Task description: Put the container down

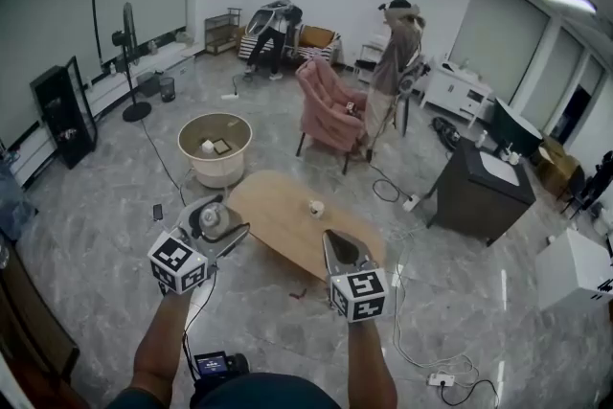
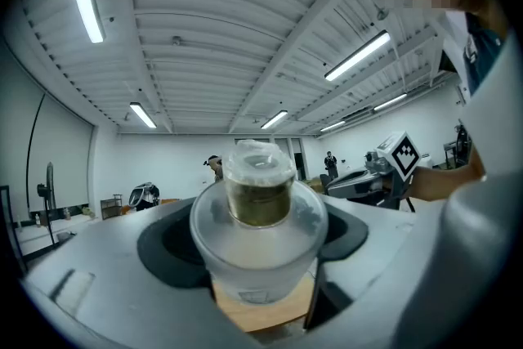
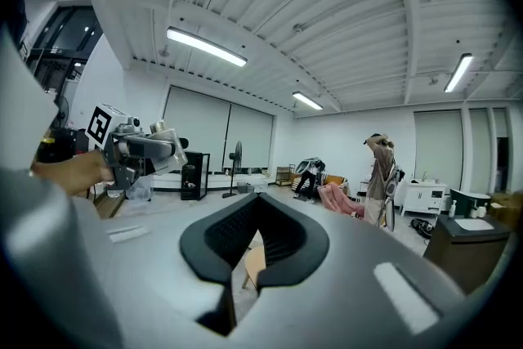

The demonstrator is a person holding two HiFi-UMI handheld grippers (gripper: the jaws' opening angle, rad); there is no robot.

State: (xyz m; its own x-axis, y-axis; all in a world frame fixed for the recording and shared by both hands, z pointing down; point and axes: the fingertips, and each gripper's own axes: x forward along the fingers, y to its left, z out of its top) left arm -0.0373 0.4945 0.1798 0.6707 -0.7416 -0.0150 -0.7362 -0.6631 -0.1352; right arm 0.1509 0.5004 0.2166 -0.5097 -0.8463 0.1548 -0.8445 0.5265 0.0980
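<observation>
Grey marble floor (image 1: 86, 215) surrounds an oval wooden table (image 1: 278, 206). Left gripper (image 2: 257, 245) clamps a clear lidded container (image 2: 257, 204) over the table's left edge; right gripper (image 3: 256, 217) is closed and empty.

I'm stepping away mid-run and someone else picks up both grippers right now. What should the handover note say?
Left gripper: shut on the lidded clear container, which is upright and off the table.
Right gripper: jaws together, nothing between them, hovering at the near edge of the wooden table.
Position: the container is at the table's left end; wood shows beneath it.
Done: the container is in the grip.
Left: lower it onto bare tabletop, open the jaws and back off. A small white cup stands mid-table, so probably set down clear of it.
</observation>
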